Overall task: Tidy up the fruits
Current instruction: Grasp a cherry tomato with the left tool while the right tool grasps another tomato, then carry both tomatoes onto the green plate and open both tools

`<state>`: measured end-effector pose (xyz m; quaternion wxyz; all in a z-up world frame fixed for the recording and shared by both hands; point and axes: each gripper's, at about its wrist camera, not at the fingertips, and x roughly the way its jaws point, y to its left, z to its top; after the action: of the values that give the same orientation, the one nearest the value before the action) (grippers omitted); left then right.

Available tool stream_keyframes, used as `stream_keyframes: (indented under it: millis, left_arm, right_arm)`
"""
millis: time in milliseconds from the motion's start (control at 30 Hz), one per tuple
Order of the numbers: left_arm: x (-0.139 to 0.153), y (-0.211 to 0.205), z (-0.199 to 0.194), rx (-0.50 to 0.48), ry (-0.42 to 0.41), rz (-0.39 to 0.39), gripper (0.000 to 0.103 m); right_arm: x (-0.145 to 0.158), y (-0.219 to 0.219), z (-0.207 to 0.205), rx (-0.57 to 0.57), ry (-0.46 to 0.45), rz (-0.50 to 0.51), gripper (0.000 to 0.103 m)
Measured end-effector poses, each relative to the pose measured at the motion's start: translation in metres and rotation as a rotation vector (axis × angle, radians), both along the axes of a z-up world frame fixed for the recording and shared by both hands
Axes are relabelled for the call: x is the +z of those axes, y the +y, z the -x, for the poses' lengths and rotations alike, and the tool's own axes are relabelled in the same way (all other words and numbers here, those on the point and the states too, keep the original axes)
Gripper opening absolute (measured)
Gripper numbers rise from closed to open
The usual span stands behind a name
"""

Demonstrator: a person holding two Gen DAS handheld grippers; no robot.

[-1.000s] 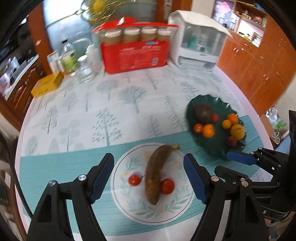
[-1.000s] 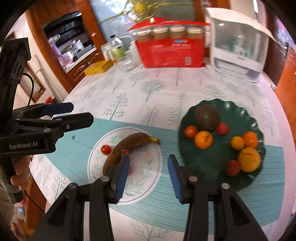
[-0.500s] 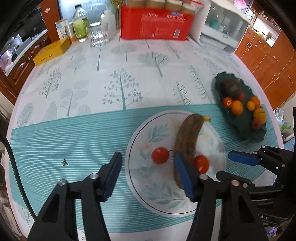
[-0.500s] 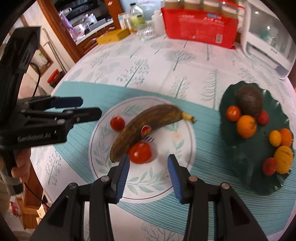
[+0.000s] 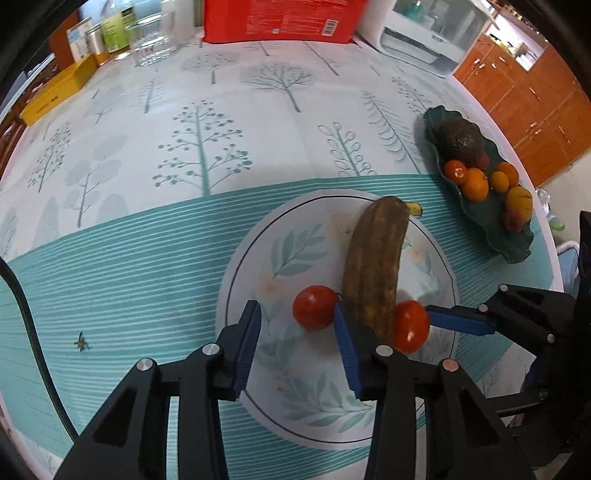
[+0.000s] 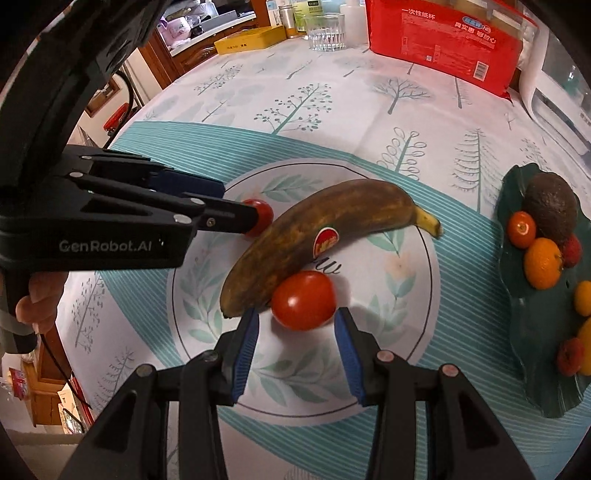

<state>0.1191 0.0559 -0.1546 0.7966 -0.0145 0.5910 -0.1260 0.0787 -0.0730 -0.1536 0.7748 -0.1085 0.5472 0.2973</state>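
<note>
A brown overripe banana [image 5: 376,262] [image 6: 314,236] lies across a white leaf-patterned plate [image 5: 288,254] [image 6: 402,280] with a red tomato on each side. My left gripper [image 5: 297,315] is open, its tips either side of the left tomato [image 5: 314,307] [image 6: 260,216]. My right gripper [image 6: 295,317] is open, its tips either side of the right tomato [image 6: 303,299] [image 5: 410,326]. It shows at the right in the left wrist view [image 5: 458,321]. A dark green leaf-shaped dish [image 5: 513,247] [image 6: 543,391] to the right holds an avocado, oranges and small red fruits.
At the table's far side stand a red box of paper cups [image 6: 439,40], a glass [image 6: 327,31], bottles, a yellow box [image 6: 251,40] and a white appliance [image 5: 421,37]. The table edge curves close behind the green dish.
Both grippers have come down and forward onto the white plate. Each now has a tomato between its open tips. The fruits have not moved.
</note>
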Motion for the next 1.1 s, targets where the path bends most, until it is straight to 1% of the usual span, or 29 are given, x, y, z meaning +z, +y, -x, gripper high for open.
stream_keyframes:
  millis: [200, 233, 300, 433, 467, 533, 633, 733, 800, 900, 933, 1000, 1100]
  left_arm:
    - [-0.001, -0.006, -0.003, -0.043, -0.001, 0.012, 0.034]
    - [-0.001, -0.004, -0.003, -0.047, 0.000, 0.021, 0.033]
    - [-0.001, -0.002, -0.003, -0.055, 0.004, 0.047, 0.029]
    - [-0.001, 0.000, -0.003, -0.067, 0.007, 0.076, 0.027]
    - [-0.001, -0.001, -0.003, -0.075, 0.006, 0.084, 0.024]
    - [-0.001, 0.001, -0.003, -0.097, 0.005, 0.104, 0.024]
    - [-0.005, 0.005, -0.007, -0.102, 0.018, 0.128, 0.025]
    - [-0.009, 0.013, -0.012, -0.104, 0.033, 0.186, 0.026]
    - [-0.012, 0.018, -0.015, -0.101, 0.037, 0.216, 0.029]
    - [-0.016, 0.018, -0.019, -0.095, 0.033, 0.213, 0.029]
    - [-0.016, 0.017, -0.019, -0.101, 0.029, 0.201, 0.029]
    - [-0.015, 0.012, -0.017, -0.116, 0.016, 0.161, 0.025]
    - [-0.013, 0.009, -0.014, -0.113, 0.006, 0.124, 0.024]
  right_arm:
    - [-0.002, -0.001, -0.002, 0.022, -0.007, -0.019, 0.043]
    - [-0.002, -0.001, -0.002, 0.028, -0.016, -0.015, 0.041]
    - [-0.002, -0.002, -0.003, 0.035, -0.032, -0.002, 0.036]
    - [-0.002, -0.006, -0.004, 0.031, -0.032, -0.010, 0.035]
    - [-0.002, -0.008, -0.004, 0.028, -0.032, -0.012, 0.035]
    - [-0.002, -0.010, -0.004, 0.027, -0.030, -0.014, 0.035]
    - [-0.002, -0.012, -0.003, 0.026, -0.030, -0.015, 0.035]
    - [-0.002, -0.014, -0.003, 0.022, -0.029, -0.017, 0.035]
    - [-0.002, -0.015, -0.003, 0.021, -0.028, -0.018, 0.035]
    - [-0.002, -0.015, -0.002, 0.020, -0.027, -0.016, 0.035]
    - [-0.002, -0.015, -0.002, 0.020, -0.027, -0.015, 0.035]
    - [-0.001, -0.015, -0.001, 0.020, -0.029, -0.016, 0.035]
    - [0.001, -0.016, -0.001, 0.011, -0.036, -0.022, 0.035]
